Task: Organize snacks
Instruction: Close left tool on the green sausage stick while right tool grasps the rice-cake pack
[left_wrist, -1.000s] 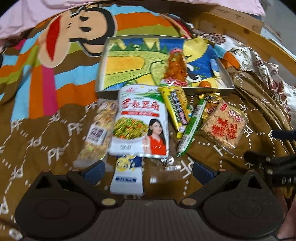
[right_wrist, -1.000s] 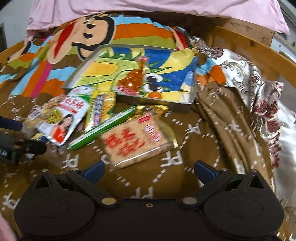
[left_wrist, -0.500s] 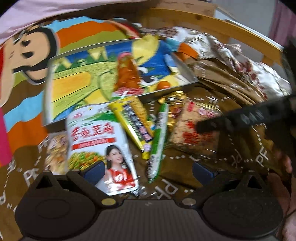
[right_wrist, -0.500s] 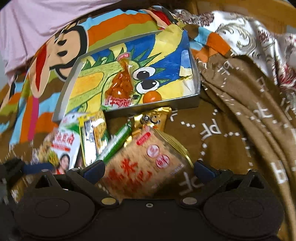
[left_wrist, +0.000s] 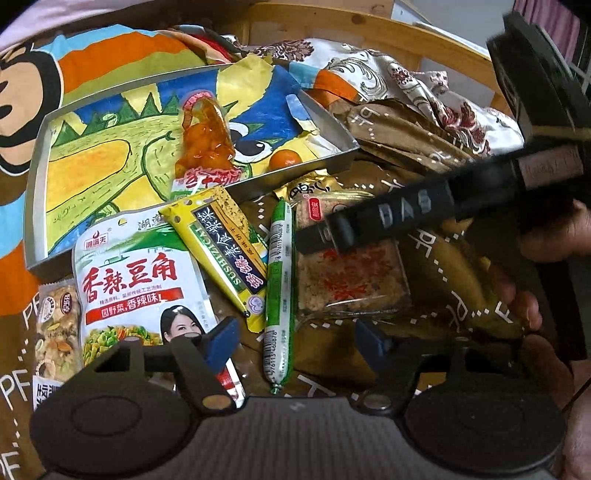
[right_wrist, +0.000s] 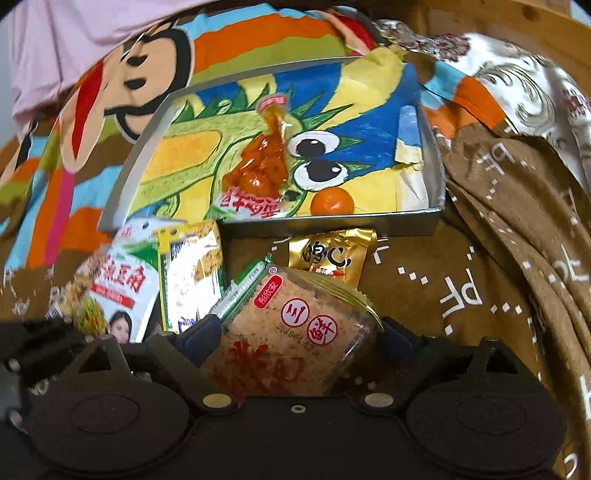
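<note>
Brown blanket (right_wrist: 461, 288) with white lettering underneath everything: soft, rumpled, no firm backing for a pinch.

Nearest, left gripper (left_wrist: 295, 336) closing, blue pads apart and touching nothing, lower end of the green sausage stick (left_wrist: 279, 280) lying between them. Likely to roll or slide off-centre on the soft cloth. Could also catch the corner of the spicy bean pouch (left_wrist: 136, 280) just beside the left pad.

Right gripper (right_wrist: 299, 339) closing too, clear rice-crisp pack (right_wrist: 295, 325) between its jaws, pads right at the two edges, no visible squeeze yet. Brittle-looking contents, so risk of crushing under a hard pinch; slippery film, so risk of slipping out under a light one. Resting partly on the gold candy packet (right_wrist: 332, 254) and against the sausage stick, either possibly dragged along on lifting. Both tools working side by side, close enough to knock together.

Further on, yellow packet (left_wrist: 221, 236) touching the front wall of the metal tray (right_wrist: 332, 221). Inside, on a cartoon-dragon lining, a red sauced-snack pouch (right_wrist: 266, 166) and a small orange fruit (right_wrist: 332, 203), round and free to roll if bumped.

Beyond, striped monkey-print sheet (right_wrist: 147, 74), floral quilt (left_wrist: 424, 85), pink cloth (right_wrist: 55, 48), wooden bed frame (left_wrist: 369, 33).
</note>
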